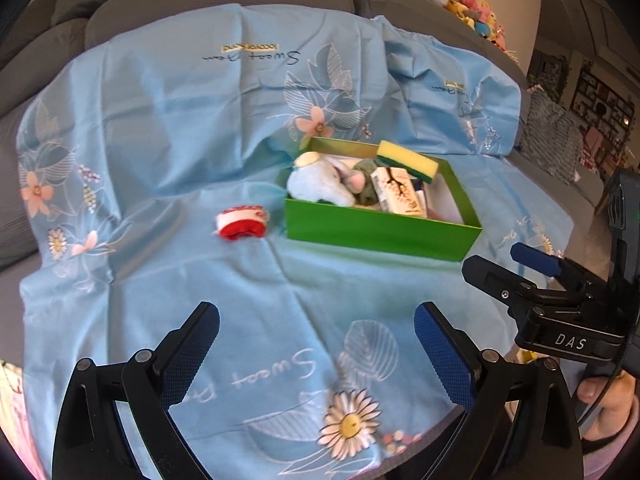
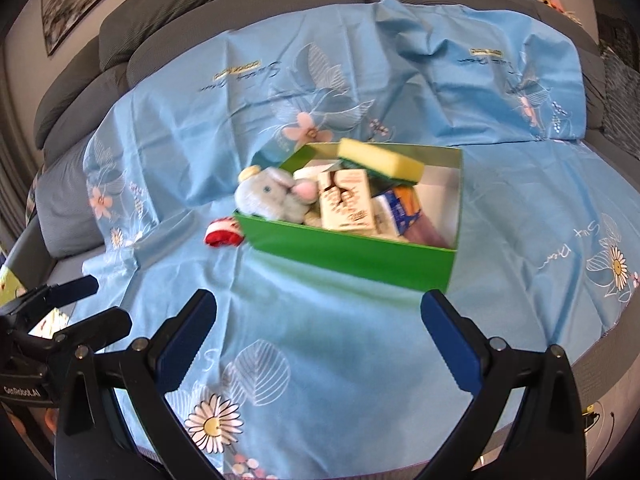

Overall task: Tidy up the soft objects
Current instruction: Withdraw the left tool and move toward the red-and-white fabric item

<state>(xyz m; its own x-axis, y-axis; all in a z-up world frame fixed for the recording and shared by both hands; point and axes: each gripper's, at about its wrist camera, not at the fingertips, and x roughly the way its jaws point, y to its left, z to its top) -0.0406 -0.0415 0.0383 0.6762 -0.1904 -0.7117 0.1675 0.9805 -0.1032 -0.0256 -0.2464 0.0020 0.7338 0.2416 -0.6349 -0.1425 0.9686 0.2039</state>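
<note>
A green box (image 1: 376, 234) (image 2: 352, 254) sits on the blue flowered sheet (image 1: 160, 160). It holds a light-blue plush elephant (image 1: 320, 184) (image 2: 272, 196), a yellow-green sponge (image 1: 408, 160) (image 2: 380, 160), a beige carton (image 1: 400, 194) (image 2: 346, 200) and other items. A red-and-white rolled sock (image 1: 242, 222) (image 2: 223, 233) lies on the sheet just left of the box. My left gripper (image 1: 316, 344) is open and empty, well short of the box. My right gripper (image 2: 320, 328) is open and empty, near the box's front wall; it also shows in the left wrist view (image 1: 504, 264).
The sheet covers a grey sofa (image 2: 160, 12). A pile of plush toys (image 1: 472, 4) sits at the back right on the sofa. The left gripper shows at the left edge of the right wrist view (image 2: 76, 304).
</note>
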